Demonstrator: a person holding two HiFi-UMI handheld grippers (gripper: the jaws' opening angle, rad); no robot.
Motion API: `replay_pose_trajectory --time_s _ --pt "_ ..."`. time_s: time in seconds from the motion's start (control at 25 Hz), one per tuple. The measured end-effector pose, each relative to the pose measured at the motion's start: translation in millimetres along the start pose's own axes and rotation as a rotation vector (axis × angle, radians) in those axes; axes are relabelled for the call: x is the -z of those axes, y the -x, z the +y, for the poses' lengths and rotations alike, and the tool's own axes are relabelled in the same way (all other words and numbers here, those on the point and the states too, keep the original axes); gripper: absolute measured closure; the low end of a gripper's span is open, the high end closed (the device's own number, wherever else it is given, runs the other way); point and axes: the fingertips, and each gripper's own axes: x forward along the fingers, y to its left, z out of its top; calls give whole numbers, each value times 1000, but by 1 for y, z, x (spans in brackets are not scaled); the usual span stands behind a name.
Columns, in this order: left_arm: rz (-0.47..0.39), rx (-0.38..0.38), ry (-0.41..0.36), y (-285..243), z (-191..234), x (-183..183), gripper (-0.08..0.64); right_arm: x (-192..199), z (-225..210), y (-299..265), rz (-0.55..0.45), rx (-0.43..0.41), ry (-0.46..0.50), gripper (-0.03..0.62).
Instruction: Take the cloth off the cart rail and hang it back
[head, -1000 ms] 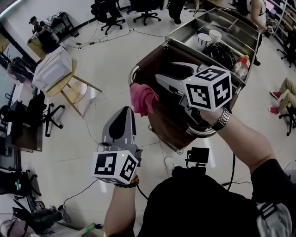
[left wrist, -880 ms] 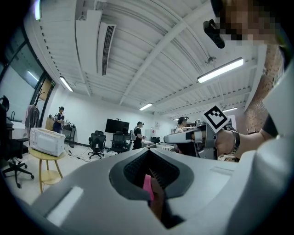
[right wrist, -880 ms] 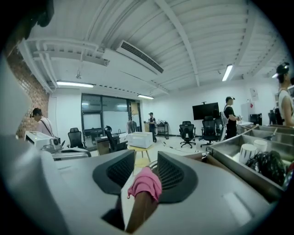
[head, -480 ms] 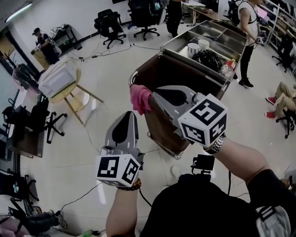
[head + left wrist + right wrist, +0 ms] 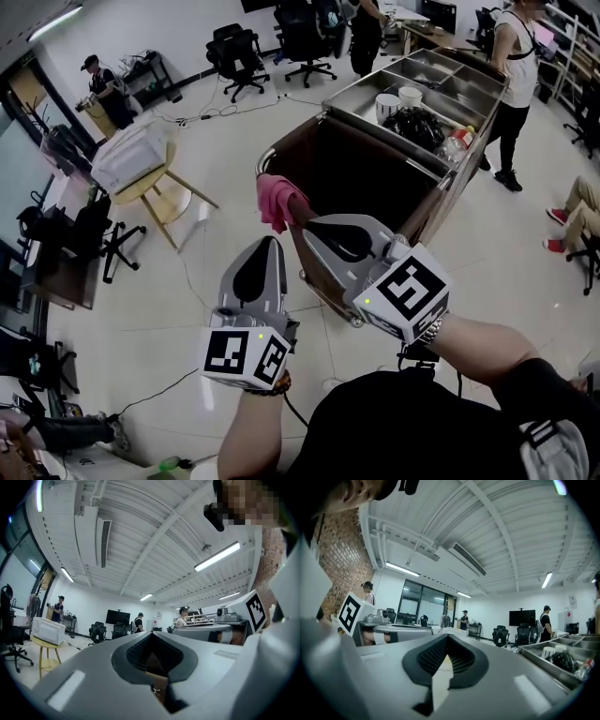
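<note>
The left gripper (image 5: 266, 248) is closed and empty, short of the pink cloth (image 5: 276, 199) that hangs on the cart rail (image 5: 269, 150). The right gripper (image 5: 312, 227), just beside the cloth, is also closed on nothing. If it goes in without opening, it may push the cloth off the rail to the floor.

The right tool (image 5: 302, 222) hides the cart rail (image 5: 272, 147) below the cloth (image 5: 276, 199).

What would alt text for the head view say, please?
A person's left hand-held gripper and right hand-held gripper, both shut and empty, point toward a pink cloth draped on the rail of a brown, steel-topped cart. Black office chairs stand beyond.
</note>
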Motion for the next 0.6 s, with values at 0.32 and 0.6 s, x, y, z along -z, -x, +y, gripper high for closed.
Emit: replay_pose_trajectory --time_s 0.32,0.6 --pt "17 -36 -86 -14 -67 9 557 3 -5 65 45 -17 -166 592" --pt "43 -77 -150 -14 -108 17 557 7 -11 107 25 -48 -188 592"
